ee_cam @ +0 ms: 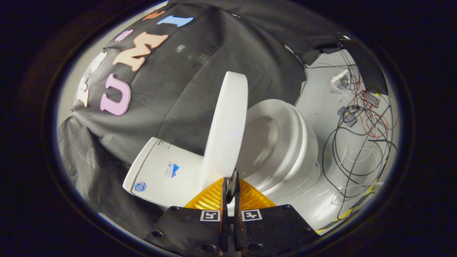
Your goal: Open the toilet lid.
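Note:
The white toilet lid (226, 132) is lifted well off the seat (285, 142) and stands almost on edge between the bowl and the tank (167, 171). The open bowl (262, 137) shows beyond it. My gripper (232, 181) has its two orange fingers (210, 196) nearly together, pinching a thin grey tab at the lid's front rim. Both fingers press on that rim.
Loose black, red and white cables (357, 142) and small electronic parts (348, 116) lie on the white floor beside the bowl. Black cloth (185, 89) hangs close behind the tank and lid. A yellow strip (357, 208) runs along the floor near the cables.

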The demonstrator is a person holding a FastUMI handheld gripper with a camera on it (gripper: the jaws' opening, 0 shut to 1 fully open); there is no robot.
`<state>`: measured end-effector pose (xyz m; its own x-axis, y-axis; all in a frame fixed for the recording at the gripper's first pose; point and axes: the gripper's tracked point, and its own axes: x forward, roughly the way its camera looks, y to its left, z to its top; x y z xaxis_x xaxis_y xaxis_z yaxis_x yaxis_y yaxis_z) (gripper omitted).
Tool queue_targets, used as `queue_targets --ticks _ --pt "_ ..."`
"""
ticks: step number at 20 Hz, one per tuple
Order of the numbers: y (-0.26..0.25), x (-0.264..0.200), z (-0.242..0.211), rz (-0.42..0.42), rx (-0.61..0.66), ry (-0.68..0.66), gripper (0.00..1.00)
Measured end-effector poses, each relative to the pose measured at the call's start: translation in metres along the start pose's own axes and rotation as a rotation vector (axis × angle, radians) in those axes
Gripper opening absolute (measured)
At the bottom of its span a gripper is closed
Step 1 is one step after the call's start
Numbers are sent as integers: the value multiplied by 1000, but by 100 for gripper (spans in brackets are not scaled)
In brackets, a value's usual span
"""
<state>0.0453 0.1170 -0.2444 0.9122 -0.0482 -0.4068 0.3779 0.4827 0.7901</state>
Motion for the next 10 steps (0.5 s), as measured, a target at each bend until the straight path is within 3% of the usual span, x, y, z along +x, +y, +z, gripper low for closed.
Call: queue_targets --ticks 5,10 --pt "32 -4 10 73 -53 -24 8" --pt "41 -7 15 88 -85 -30 10"
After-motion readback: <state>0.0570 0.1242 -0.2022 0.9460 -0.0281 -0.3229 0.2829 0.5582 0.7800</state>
